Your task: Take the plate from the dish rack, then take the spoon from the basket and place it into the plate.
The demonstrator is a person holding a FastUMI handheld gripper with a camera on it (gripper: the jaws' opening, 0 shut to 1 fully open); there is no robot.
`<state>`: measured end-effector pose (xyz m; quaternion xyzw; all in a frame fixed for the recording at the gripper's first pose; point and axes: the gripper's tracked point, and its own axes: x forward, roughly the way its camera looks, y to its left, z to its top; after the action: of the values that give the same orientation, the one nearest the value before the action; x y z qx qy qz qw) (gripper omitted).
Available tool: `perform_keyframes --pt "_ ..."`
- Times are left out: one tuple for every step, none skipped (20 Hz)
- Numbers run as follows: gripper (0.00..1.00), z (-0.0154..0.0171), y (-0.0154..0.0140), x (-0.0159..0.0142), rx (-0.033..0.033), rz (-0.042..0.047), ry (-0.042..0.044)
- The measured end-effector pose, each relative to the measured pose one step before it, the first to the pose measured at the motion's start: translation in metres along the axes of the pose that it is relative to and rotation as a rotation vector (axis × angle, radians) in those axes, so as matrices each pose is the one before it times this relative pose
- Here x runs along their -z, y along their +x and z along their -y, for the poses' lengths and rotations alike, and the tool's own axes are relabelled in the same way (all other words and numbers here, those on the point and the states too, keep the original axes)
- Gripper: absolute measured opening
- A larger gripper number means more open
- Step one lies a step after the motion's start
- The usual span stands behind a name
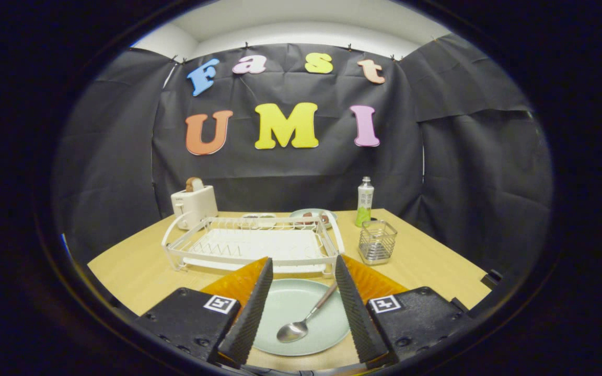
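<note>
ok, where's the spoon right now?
In the gripper view, the metal spoon lies in the pale green round plate on the wooden table, between the open tool's fingers, just before the white wire dish rack.

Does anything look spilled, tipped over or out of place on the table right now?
Nothing stands out. The spoon lies in the plate between the open gripper fingers; the rack, basket, bottle and toaster stand upright beyond.

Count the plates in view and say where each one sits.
2. One pale green plate lies on the table between the open gripper fingers, holding the spoon. Another plate sits beyond the dish rack, partly hidden; more may hide there.
</note>
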<state>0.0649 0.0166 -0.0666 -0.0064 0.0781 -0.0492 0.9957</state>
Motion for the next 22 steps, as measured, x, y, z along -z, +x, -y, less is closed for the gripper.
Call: perform_keyframes --pt "0.78 0.00125 -0.00446 -0.00264 0.00489 0.00682 -0.00524" --pt "0.88 0.00075 -0.00541 -0.00435 0.00132 0.00760 -0.00414" --pt "0.94 -0.00028 -0.00468 -0.00365 0.00000 0.00634 -0.00226" --pt "1.00 0.00059 -0.00451 -0.00506 0.00079 0.00992 0.00063" --pt "1.00 0.00018 -0.00579 -0.00467 -0.00119 0.00566 0.00107" --pt "1.00 0.00082 -0.00590 -0.00547 -0.00247 0.00906 0.00489" --pt "1.00 -0.00061 -0.00560 -0.00471 -0.00676 0.00735 0.00453" --pt "1.00 -0.00062 -0.00631 -0.00513 -0.00789 0.00673 0.00368" --pt "1.00 -0.00101 -0.00637 -0.00521 -0.00827 0.00734 0.00345" --pt "1.00 -0.00152 -0.00580 -0.00550 -0.00769 0.00411 0.00126" --pt "1.00 -0.00037 -0.01324 -0.00674 -0.00667 0.00571 -0.00007" --pt "1.00 -0.00117 -0.00600 -0.00509 -0.00450 0.00068 -0.00434" --pt "1.00 0.00016 -0.00554 -0.00452 -0.00272 0.00382 -0.00348" --pt "1.00 -0.00215 -0.00527 -0.00315 -0.00939 -0.00257 -0.00764" --pt "1.00 -0.00315 -0.00369 -0.00276 -0.00698 -0.00722 0.00012" --pt "1.00 -0.00096 -0.00490 -0.00110 -0.00029 -0.01502 -0.00162" --pt "1.00 -0.00098 -0.00443 -0.00339 0.00564 -0.00990 -0.00136" --pt "1.00 -0.00192 -0.00464 -0.00471 0.00128 -0.00138 0.00037" --pt "1.00 -0.00806 -0.00391 -0.00417 -0.02072 0.00439 0.00101" --pt "1.00 -0.00694 -0.00431 -0.00480 -0.02131 0.00701 0.00366" --pt "1.00 -0.00066 -0.00381 -0.00214 -0.00562 0.00604 0.00130" --pt "1.00 0.00050 -0.00276 -0.00127 0.00290 0.00091 0.00514"
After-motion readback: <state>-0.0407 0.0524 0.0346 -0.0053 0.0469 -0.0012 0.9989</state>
